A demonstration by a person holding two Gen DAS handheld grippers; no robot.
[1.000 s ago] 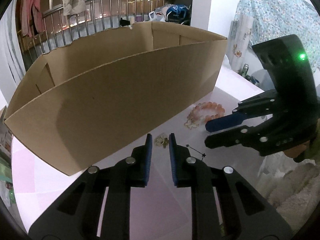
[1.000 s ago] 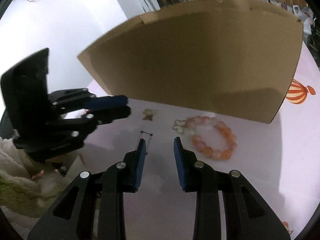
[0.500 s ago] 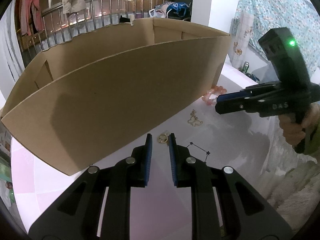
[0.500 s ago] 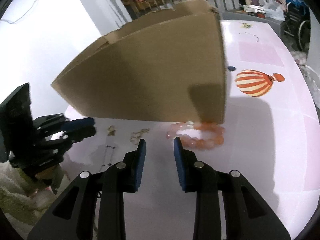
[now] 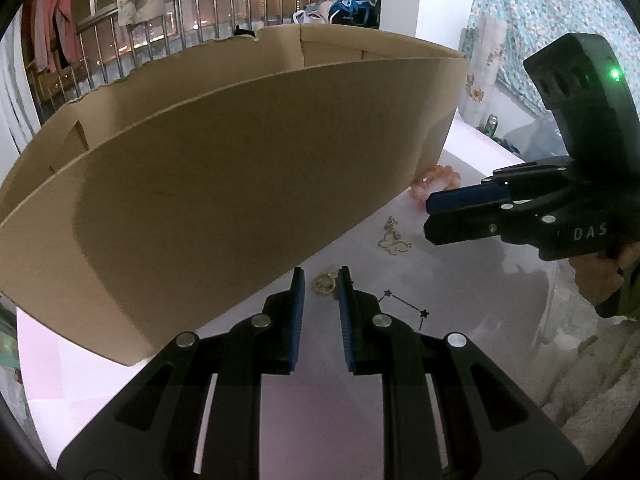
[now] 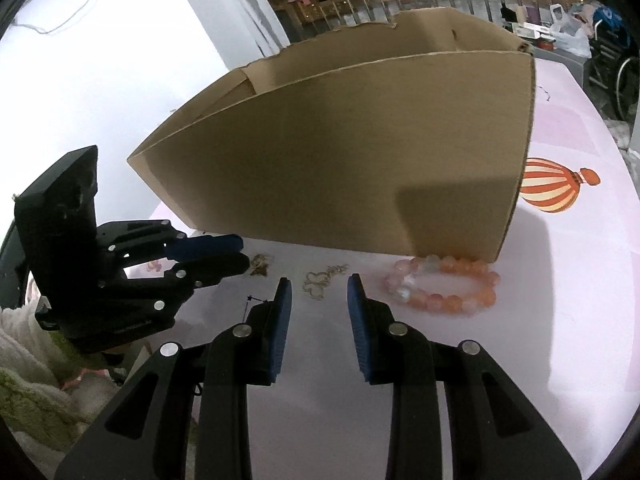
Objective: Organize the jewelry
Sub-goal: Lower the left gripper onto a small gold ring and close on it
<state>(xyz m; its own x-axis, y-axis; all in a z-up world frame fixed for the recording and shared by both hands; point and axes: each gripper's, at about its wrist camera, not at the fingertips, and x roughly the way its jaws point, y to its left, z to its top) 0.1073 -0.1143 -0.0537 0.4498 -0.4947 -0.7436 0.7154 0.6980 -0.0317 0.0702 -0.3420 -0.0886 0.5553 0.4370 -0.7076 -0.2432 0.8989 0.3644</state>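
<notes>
- Since a second ago, the right gripper (image 6: 319, 294) is sitting further right along the table, its pads now bracketing the butterfly charm rather than the thin star chain; the left gripper (image 5: 321, 282) is staying put.
- One cardboard box (image 5: 224, 184) is standing open-topped on the far side of the pale pink table (image 6: 560, 320), filling most of both views, with inner dividers showing at its rim.
- One orange-and-white bead bracelet (image 6: 444, 286) is lying at the box's near right corner, just beside its wall.
- One gold butterfly charm (image 6: 318, 282) is lying just beyond the right gripper's tips, apart from the pads.
- One gold ring-shaped pendant (image 5: 325, 282) is lying between the left gripper's tips; whether the pads are touching it cannot be told.
- One thin chain with dark stars (image 5: 404, 306) is lying just right of the left gripper.
- Both grippers are standing slightly parted and gripping nothing, the left narrower than the right.
- One striped balloon print (image 6: 550, 188) is decorating the table to the right of the box.
</notes>
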